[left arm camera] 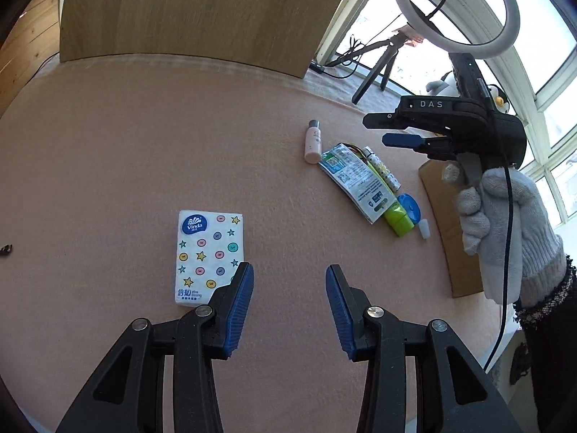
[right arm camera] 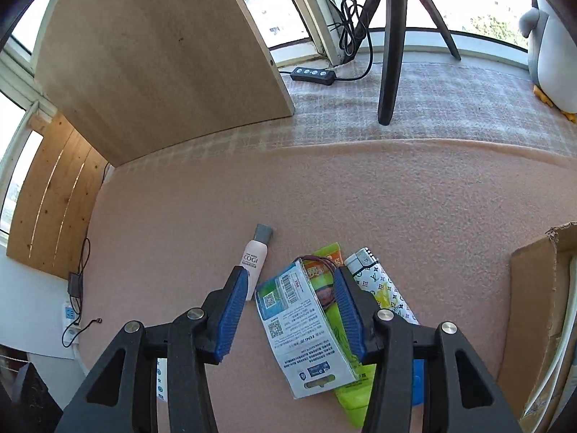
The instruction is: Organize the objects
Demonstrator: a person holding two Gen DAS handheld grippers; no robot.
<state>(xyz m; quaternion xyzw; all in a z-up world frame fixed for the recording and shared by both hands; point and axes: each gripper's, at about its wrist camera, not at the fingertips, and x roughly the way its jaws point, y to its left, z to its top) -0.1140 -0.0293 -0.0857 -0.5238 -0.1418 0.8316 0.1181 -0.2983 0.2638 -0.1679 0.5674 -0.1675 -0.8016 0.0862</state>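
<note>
**Desk:** Pink felt covers the tabletop (left arm camera: 108, 151); is anything sorted yet?

**Caption writer:** Seemingly nothing. The tissue pack (left arm camera: 209, 256) lies alone at lower centre of the left view; a pink bottle (right arm camera: 254, 263), printed packet (right arm camera: 303, 328), green tube (left arm camera: 398, 218) and patterned tube (right arm camera: 386, 288) cluster nearby.

**Desk:** And the tongs?

**Caption writer:** Left tongs (left arm camera: 289, 310) and right tongs (right arm camera: 288, 312) both gape, empty. The cardboard box (right arm camera: 533, 310) at right, probably the destination, awaits everything.

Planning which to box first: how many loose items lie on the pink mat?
7: tissue pack alone at left; clustered right: pink bottle, printed packet, patterned tube, green tube, blue disc, white cap. More may be hidden.
</note>
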